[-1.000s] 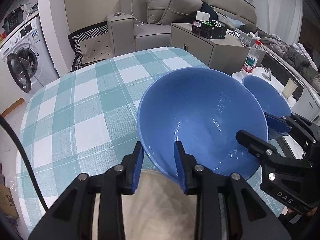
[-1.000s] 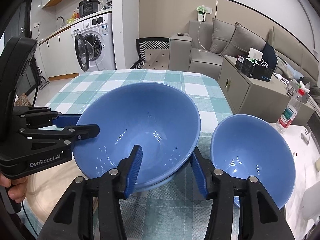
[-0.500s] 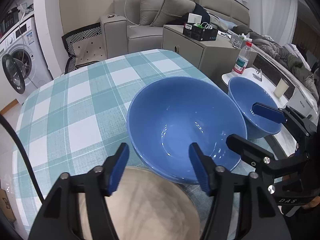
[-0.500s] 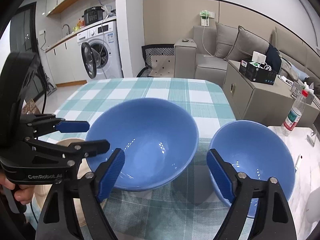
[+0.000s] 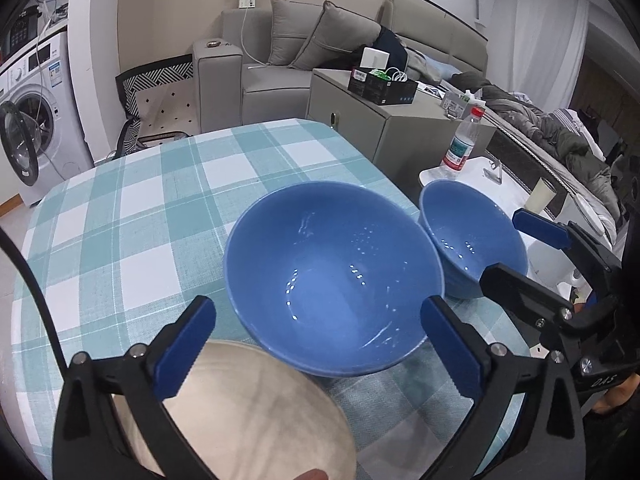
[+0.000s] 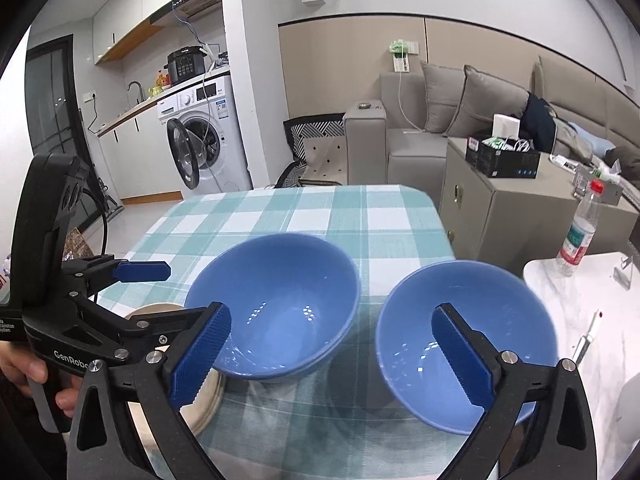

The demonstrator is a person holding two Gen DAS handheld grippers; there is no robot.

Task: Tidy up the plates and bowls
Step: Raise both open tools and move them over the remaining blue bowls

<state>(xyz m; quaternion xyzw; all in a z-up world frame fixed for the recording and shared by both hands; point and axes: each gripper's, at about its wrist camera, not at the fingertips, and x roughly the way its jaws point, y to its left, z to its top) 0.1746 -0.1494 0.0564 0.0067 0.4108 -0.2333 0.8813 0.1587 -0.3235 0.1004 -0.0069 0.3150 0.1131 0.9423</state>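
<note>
The large blue bowl (image 5: 334, 284) stood upright on the checked tablecloth (image 5: 168, 200), directly ahead of the left gripper (image 5: 320, 344) and centred between its two blue pads, which cleared the rim on both sides. Seen from the right wrist camera, the same bowl (image 6: 276, 304) appeared to sit nested in another blue bowl, whose rim showed just below it; this could not be confirmed.

The small blue bowl (image 6: 466, 344) stood just beside the large one, on the right-hand side. It lay straight ahead of the right gripper (image 6: 332, 356), behind that gripper's right finger (image 6: 464, 360), while the left finger (image 6: 200, 356) overlapped the near rim of the large bowl. The right gripper was therefore the nearer tool to the small bowl. Both bowls are round, so no long axis governed the approach; the rim was the only grasp feature.

Finger state: the jaws of both grippers had just been opening and stood fully spread. Neither pair pressed on anything, and nothing was held.

A beige plate (image 5: 256, 412) lay under the left gripper's left finger (image 5: 184, 348), touching or nearly touching the base of the large bowl.

Judgement: the coming move most likely required the right gripper to shift right and take the small bowl's near rim.
</note>
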